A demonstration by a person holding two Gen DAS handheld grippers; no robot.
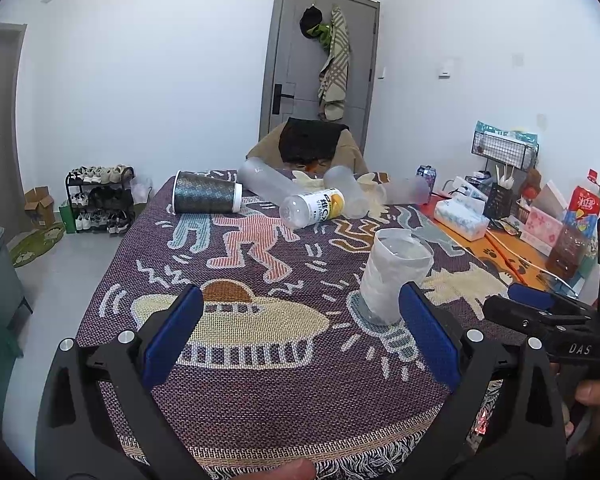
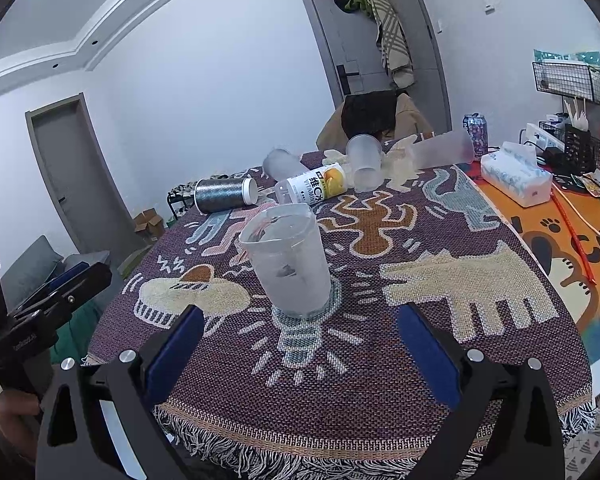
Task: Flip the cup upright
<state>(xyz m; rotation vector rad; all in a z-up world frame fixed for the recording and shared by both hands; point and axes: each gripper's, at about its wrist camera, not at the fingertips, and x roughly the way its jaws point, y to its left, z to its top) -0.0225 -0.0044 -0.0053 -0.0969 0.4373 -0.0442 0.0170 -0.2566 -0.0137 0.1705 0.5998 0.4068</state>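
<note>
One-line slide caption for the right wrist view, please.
Open right claw faces an upright frosted cup on the patterned tablecloth; other cups lie tipped behind.

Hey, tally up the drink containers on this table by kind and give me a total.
Frosted cups: 4, one upright in front, three at the back
Dark glitter cup: 1
Labelled bottle: 1
Drink can: 1
Total: 7

both the left tool [image 1: 300, 312] and right tool [image 2: 300, 332] gape wide, gripping nothing.
</note>
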